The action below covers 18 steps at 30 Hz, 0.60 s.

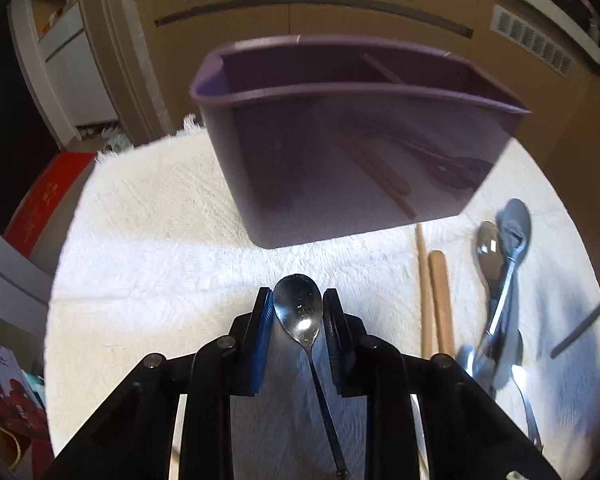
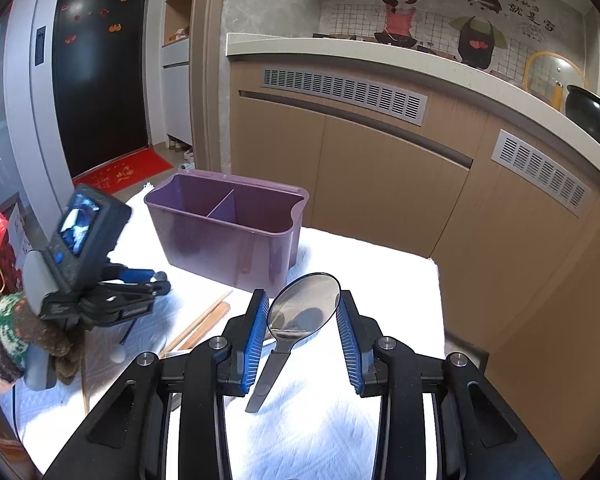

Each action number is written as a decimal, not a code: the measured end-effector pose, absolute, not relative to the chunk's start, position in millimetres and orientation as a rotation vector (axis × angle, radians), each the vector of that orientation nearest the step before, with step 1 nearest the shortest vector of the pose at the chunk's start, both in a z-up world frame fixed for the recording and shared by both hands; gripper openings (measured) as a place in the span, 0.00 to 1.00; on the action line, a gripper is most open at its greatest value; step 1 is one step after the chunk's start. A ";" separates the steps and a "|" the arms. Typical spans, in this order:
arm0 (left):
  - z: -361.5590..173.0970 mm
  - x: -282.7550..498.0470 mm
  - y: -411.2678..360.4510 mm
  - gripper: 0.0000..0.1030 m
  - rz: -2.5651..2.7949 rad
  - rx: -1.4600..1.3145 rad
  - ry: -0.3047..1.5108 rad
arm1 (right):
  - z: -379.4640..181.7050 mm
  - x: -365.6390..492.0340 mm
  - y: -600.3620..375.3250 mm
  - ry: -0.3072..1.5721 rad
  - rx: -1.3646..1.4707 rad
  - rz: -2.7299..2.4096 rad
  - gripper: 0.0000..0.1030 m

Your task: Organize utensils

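Gripping a small spoon [image 1: 299, 312] with our left fingers [image 1: 265, 320] and a large spoon [image 2: 305, 306] with the right ones [image 2: 350, 336] above the surface [image 1: 160, 240], we judge the purple holder [image 1: 340, 92] comes next.

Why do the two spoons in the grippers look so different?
The small spoon in the left gripper has a narrow oval bowl. The big spoon in the right gripper has a wide, round one. The small spoon's handle is thin like a rod, while the big spoon's handle is flat and broad. Both are shiny metal, and both sit bowl-forward between the pads with the handle pointing back.
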<state>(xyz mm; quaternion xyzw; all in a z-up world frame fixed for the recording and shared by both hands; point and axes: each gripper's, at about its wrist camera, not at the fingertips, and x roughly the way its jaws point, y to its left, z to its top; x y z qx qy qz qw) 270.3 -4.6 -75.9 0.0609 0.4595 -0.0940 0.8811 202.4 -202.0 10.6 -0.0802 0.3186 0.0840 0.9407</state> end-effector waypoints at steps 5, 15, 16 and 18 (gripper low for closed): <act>-21.4 228.4 7.3 0.22 -0.217 0.138 0.778 | 22.7 197.2 -196.8 0.637 -0.173 0.170 0.35; 116.8 214.4 21.7 0.19 -0.263 0.110 0.471 | 100.5 194.4 -176.4 0.476 -0.234 0.157 0.35; 127.4 217.9 23.0 0.19 -0.260 0.107 0.449 | 109.8 197.8 -174.7 0.463 -0.235 0.159 0.35; 141.0 227.2 25.4 0.03 -0.260 0.104 0.421 | 129.9 207.3 -171.9 0.440 -0.230 0.157 0.35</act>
